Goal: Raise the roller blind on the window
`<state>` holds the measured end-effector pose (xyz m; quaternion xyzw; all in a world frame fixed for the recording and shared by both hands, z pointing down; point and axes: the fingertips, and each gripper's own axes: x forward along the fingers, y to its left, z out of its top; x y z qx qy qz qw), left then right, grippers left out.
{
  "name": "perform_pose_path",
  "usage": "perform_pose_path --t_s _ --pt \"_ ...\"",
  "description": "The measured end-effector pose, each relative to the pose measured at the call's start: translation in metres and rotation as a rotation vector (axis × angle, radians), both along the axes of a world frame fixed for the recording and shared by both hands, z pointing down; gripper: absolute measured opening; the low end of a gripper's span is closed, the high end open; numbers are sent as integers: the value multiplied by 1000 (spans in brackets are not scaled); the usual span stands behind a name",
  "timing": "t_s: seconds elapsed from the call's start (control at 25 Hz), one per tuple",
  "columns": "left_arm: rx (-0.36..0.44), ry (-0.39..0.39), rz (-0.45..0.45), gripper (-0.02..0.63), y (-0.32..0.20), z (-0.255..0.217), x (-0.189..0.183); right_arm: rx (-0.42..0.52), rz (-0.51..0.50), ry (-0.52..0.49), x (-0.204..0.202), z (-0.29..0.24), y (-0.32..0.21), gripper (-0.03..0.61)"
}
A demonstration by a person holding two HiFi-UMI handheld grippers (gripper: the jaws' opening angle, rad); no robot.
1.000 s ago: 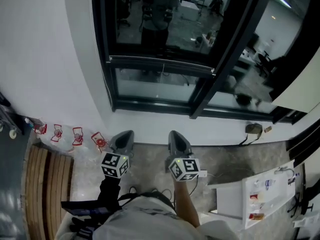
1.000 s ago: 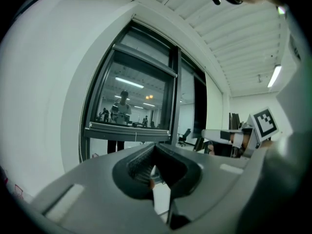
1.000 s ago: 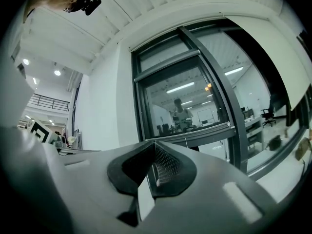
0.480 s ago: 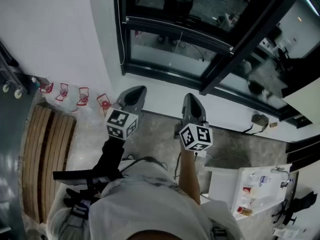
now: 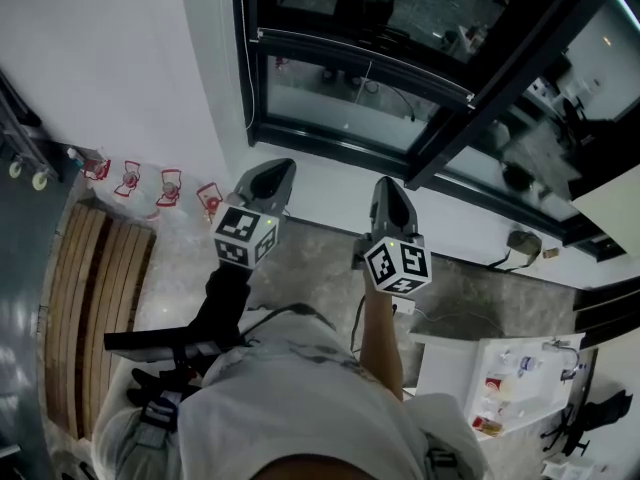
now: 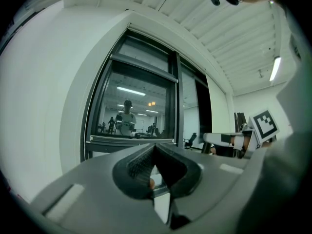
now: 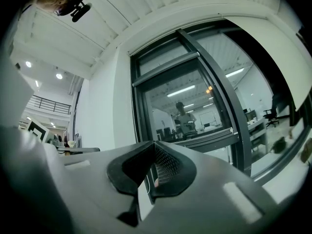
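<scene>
Nearest the viewer, both grippers point level at the window, side by side and short of the white ledge under it. The left gripper has its jaws pressed together with nothing between them. The right gripper, nearer the window's slanting middle post, is closed the same way and also empty, so neither has hold of anything yet. Farther off, a grey rail crosses the window's left pane partway up, with a short cord hanging from its middle. I take this for the bottom bar of the roller blind, which would put the blind over the glass above that rail, though the cloth cannot be told from the dark, reflecting pane. A thin pale line runs down the window's left frame. It may be the pull chain, but it is too fine to be sure. The blind should be light, its cloth limp and easily creased and its rail stiff. A chain would be thin and slippery, and likely to slide through smooth jaws. The best place to take hold is probably the chain beside the window's left frame, pinched firmly across its line and drawn in steady pulls. Failing that, grip the rail or its cord rather than the cloth.
</scene>
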<state>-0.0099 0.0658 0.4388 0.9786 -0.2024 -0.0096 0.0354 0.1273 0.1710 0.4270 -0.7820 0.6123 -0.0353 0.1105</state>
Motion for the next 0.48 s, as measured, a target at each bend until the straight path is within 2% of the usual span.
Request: perform_pose_path --t_s 0.48 --pt "-3 -3 -14 -2 -7 0 -4 -8 -13 13 -4 -2 -5 -2"
